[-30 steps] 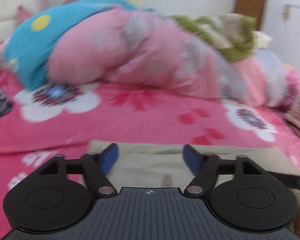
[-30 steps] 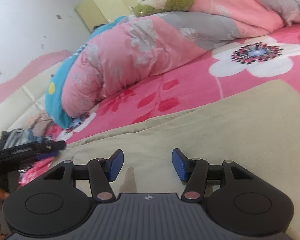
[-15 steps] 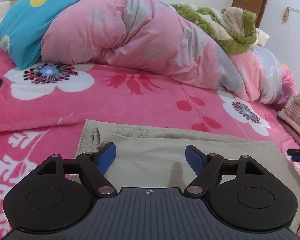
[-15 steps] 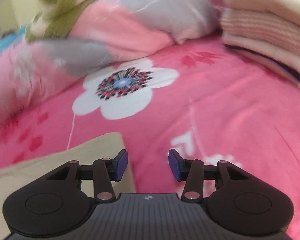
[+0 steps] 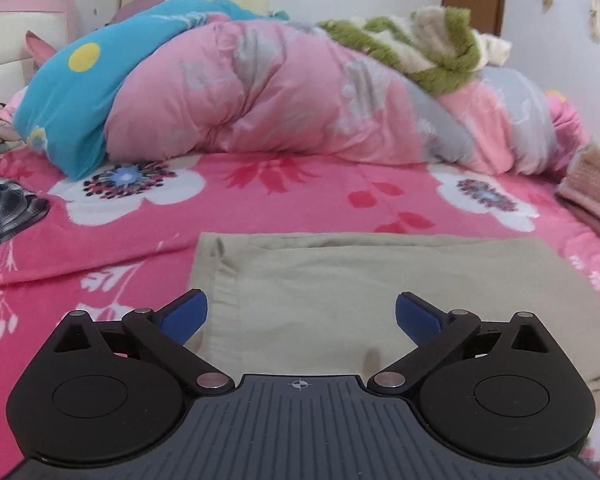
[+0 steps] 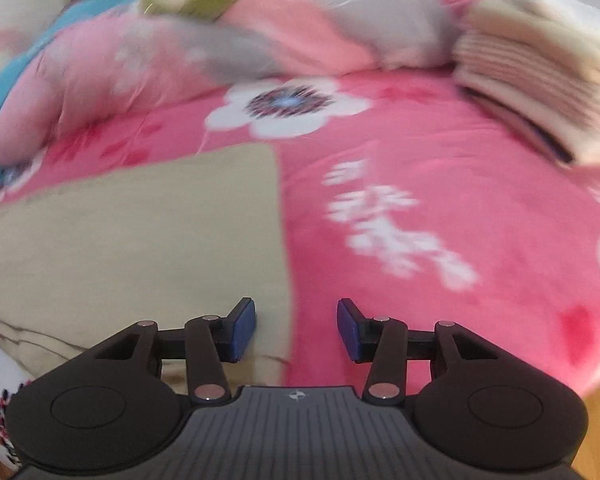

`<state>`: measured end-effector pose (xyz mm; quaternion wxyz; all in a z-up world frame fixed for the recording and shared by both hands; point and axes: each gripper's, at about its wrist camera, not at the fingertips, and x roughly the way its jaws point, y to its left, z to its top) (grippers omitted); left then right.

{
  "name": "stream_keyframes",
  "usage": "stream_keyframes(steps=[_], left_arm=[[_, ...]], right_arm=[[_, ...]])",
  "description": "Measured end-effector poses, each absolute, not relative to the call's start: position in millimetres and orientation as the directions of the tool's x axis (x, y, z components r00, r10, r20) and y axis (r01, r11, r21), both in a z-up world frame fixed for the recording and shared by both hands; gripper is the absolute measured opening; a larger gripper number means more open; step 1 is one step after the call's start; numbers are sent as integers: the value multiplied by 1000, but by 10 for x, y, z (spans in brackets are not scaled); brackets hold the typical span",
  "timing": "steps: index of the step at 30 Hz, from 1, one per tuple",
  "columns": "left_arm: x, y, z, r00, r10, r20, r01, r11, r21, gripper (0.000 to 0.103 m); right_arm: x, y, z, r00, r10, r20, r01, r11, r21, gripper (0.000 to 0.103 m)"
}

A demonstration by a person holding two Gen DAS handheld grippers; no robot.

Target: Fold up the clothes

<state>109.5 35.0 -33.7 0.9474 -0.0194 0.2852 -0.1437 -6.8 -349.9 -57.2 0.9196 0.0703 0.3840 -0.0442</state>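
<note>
Khaki garment (image 5: 372,292) is lying flat on the pink floral bedspread (image 5: 300,200), filling lower centre of the left wrist view and left half of the right wrist view. It's looking rectangular, with a stitched hem along its left edge, so partly folded or just spread out; can't tell which.

Left gripper (image 5: 300,316) is hovering with jaws spread wide, holding nothing, left pad sitting over the garment's left hem. Right gripper (image 6: 296,328) is also parted and empty, straddling the garment's right edge low in frame. That view is blurring.

My read: both tools are lining up on opposite ends for a pinch. Any grab needs jaws lowered onto the edge and closed through all layers.

Folded stack (image 6: 540,92) is sitting upper right.
</note>
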Motion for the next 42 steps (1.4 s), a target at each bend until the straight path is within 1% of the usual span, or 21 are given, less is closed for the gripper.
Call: stream_keyframes(steps=[2,5,6,9,10,14,17,18,22,23,25,28,33,35,37,38,39,42], left_arm=[[1013,270,-293,795,-299,-528,283,952,-114,101],[869,48,-294,785,-320,-530,337,939,-67,102],[825,-22,-327,781,-323,-535,353,934,-48,102],[741,-157,-489,762,-297,-575,368,930,9,102],[715,-164,-547,757,-287,-586,367,930,18,102],[640,-116,-574,761,-293,-580,366,931,10,102],[588,-157,-518,763,-287,-579,367,930,24,102],[557,-172,-506,763,-291,-577,373,927,26,103],[457,-214,-490,764,-281,-581,372,928,40,103],[433,-205,-480,767,-274,-580,363,931,41,103],[399,-145,-448,777,-264,-571,342,939,32,103],[385,59,-398,788,-251,-562,273,961,-46,103],[348,427,-441,761,-308,-571,187,947,-262,103],[327,459,-445,762,-306,-571,175,946,-274,103],[296,435,-397,784,-306,-541,192,947,-258,103],[281,422,-373,794,-307,-525,200,947,-251,103],[279,400,-346,800,-315,-511,215,945,-247,103],[358,266,-287,808,-339,-481,258,939,-228,103]], right_arm=[[-150,-3421,-476,729,4,-684,110,986,123,47],[-266,-3291,-339,767,55,-639,64,985,162,47],[-252,-3139,-368,764,109,-635,3,985,173,47],[-209,-2797,-565,728,194,-658,-109,980,169,46],[-253,-2809,-592,725,184,-664,-102,982,160,46],[-428,-2859,-699,713,141,-687,-73,989,127,41],[-537,-2954,-694,701,113,-704,-23,990,136,42],[-562,-2996,-678,701,116,-703,-10,988,154,43],[-562,-2913,-562,733,229,-640,-78,964,255,43],[-536,-2856,-541,736,237,-634,-95,964,249,43],[-489,-2745,-527,733,258,-630,-118,960,255,43],[-427,-2617,-498,733,284,-618,-149,954,261,43],[-282,-2413,-447,755,300,-583,-203,953,227,43],[-212,-2332,-445,764,291,-576,-207,956,209,43],[-168,-2301,-434,771,270,-577,-185,962,203,44],[-176,-2336,-422,776,267,-571,-173,961,214,46],[-187,-2378,-411,783,261,-564,-158,962,225,50],[-282,-2701,-378,827,183,-532,-40,962,269,52]])
